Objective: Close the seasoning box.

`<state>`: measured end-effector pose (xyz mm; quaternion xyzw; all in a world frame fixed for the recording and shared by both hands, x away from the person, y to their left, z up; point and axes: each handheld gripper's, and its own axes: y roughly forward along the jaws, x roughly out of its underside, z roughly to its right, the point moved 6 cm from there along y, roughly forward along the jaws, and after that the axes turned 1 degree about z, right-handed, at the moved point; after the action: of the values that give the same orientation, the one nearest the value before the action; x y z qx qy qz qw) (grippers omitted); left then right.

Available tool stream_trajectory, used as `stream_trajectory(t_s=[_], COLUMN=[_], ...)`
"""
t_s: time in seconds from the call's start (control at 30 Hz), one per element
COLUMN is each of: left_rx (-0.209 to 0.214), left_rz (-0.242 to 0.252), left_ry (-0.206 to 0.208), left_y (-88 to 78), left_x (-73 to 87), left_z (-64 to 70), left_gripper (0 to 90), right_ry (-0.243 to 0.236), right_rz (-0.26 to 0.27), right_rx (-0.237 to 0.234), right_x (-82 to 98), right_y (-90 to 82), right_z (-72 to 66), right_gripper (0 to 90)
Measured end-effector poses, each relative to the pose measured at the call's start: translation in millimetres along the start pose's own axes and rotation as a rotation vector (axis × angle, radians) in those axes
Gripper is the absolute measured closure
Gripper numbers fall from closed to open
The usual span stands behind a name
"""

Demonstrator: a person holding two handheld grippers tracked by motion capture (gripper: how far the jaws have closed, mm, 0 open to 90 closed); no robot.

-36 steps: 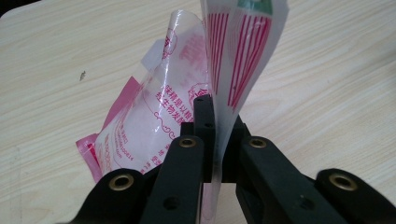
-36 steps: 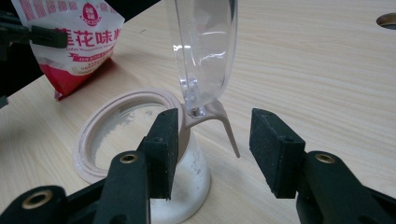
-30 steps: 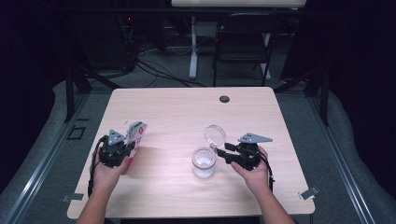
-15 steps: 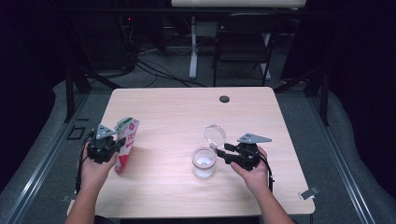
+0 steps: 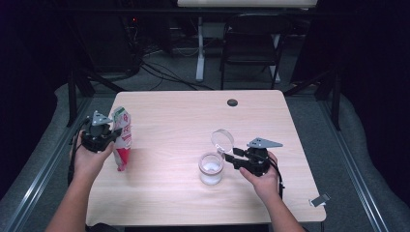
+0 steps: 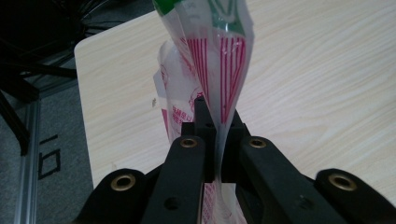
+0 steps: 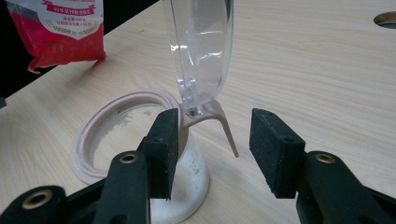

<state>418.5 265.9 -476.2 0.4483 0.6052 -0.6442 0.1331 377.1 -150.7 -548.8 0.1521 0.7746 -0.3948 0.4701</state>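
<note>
Pouch [image 5: 123, 140] lifted by left gripper [image 5: 104, 137], seemingly airborne

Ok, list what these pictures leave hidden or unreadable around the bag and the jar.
- Bag: its top is cut off by the upper edge of the left gripper view; its lower part is hidden behind the left gripper.
- Print on the bag: too small in the high view, cropped in the right gripper view.
- Jar: what the white residue inside is cannot be told.
- Open lid: its top is cut off in the right gripper view.
- Right gripper: whether a pad touches the jar is unclear.
</note>
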Motion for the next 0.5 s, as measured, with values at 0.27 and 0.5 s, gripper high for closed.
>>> stream_trajectory(t_s=[0.27,0.5], left_rx=[0.026,0.100], left_rz=[0.015,0.045], left_ry=[0.038,0.077], left_y=[-4.3,-8.5], left_x=[-23.7,-42.7], left_z=[8.0,33.4], left_gripper=[90.0,90.0], right_ry=[0.011,0.006], right_rz=[0.009,0.005], right_rx=[-0.002,0.000], right_x=[-0.5,-0.6], right_y=[-0.4,-1.5], right_z=[1.4,2.1], right_gripper=[52.5,52.5])
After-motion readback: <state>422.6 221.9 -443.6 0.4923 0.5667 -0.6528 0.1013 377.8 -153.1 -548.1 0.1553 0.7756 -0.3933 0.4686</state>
